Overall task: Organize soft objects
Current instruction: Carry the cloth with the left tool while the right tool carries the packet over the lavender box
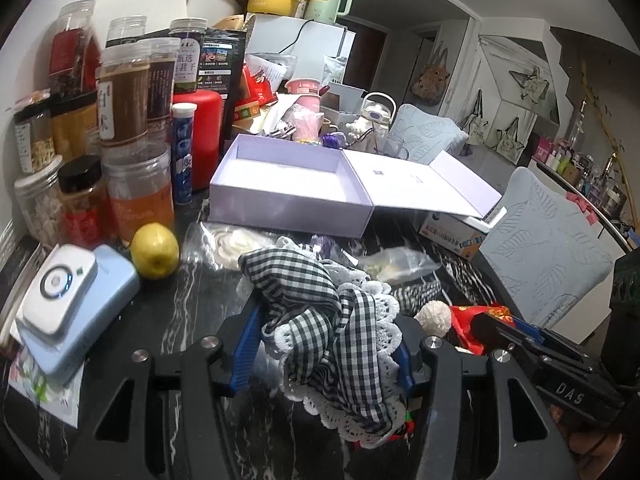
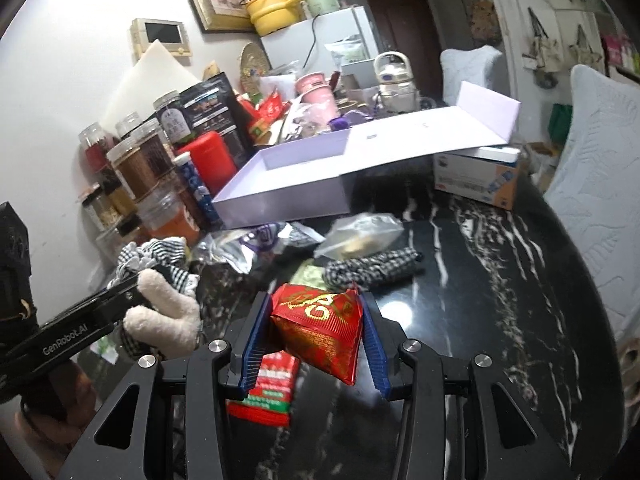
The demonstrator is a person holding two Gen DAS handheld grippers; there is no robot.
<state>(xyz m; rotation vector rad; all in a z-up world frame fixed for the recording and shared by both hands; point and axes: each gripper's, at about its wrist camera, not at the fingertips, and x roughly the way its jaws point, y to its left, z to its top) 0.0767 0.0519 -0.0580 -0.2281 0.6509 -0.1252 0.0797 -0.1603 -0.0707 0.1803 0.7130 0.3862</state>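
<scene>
The black marble-patterned table (image 2: 500, 280) carries everything here, crowded along its far side with jars, packets and kitchen clutter. The largest item that matters is the open lilac gift box (image 1: 288, 192), its lid (image 1: 420, 180) folded flat to the right and its white inside bare. It reads as the likely home for the soft things, though that is a judgement.

The step in hand looks like the carry: both grippers hold a load clear of the table, short of the box. The left gripper (image 1: 324, 344) is closed most of the way on a bundle of black-and-white gingham cloth with white lace trim (image 1: 332, 320), which bulges out above and below the blue pads; a cream plush piece (image 2: 168, 312) hangs at its side in the right wrist view, and whether it belongs to the same bundle cannot be told. The right gripper (image 2: 316, 340) is clamped on a red foil pouch with gold print (image 2: 320, 328), pinched at both sides and tilted.

Still lying on the table, between grippers and box, are a rolled houndstooth cloth (image 2: 372, 266), clear plastic bags (image 2: 360, 236) and a red-and-green packet (image 2: 272, 384) under the right gripper.

The next move calls for bringing each load forward over the near wall of the box, then lowering it inside before the jaws part. The trailing lace could catch on that wall.
</scene>
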